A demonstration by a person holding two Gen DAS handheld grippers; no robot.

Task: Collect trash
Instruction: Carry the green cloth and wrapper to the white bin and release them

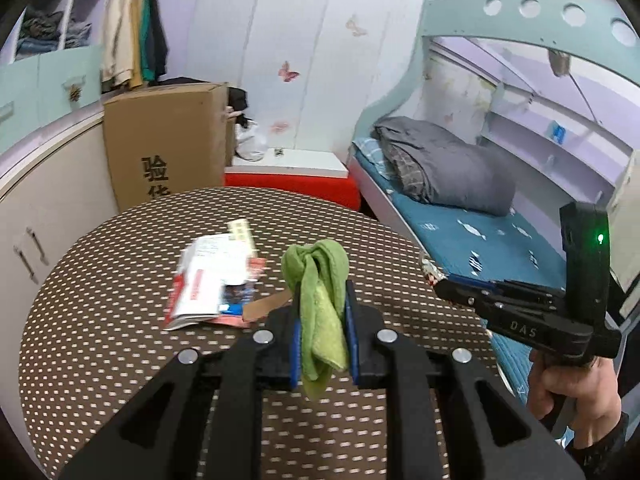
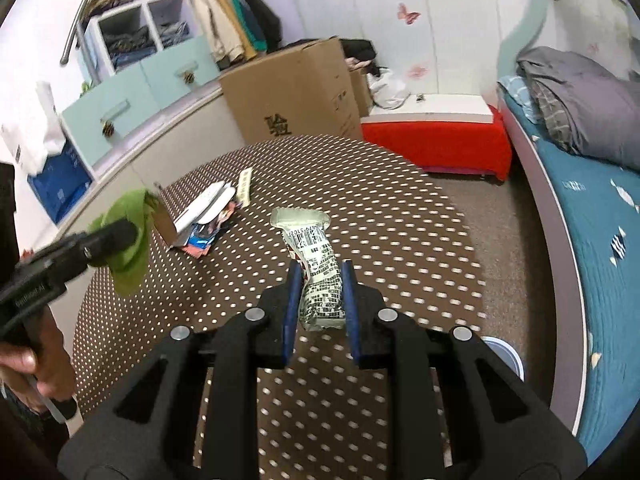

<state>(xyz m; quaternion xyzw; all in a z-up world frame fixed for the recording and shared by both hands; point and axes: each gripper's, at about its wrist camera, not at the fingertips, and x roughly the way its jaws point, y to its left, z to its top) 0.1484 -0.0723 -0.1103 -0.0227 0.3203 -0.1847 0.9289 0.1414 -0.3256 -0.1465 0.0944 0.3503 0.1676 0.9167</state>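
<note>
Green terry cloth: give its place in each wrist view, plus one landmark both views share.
Left wrist view: the green terry cloth hangs at centre, pinched in the left gripper.
Right wrist view: the cloth sits at the left edge, hanging from the same gripper above the dotted brown table.
Shared landmark: the brown cardboard box behind the table.

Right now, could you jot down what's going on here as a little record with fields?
Left gripper: shut on green cloth
Right gripper: shut on printed wrapper
Table: round, brown cover with white dots
Left on table: pile of papers and wrappers
Behind table: cardboard box, red and white chest
Beside table: bed with grey bedding
</note>
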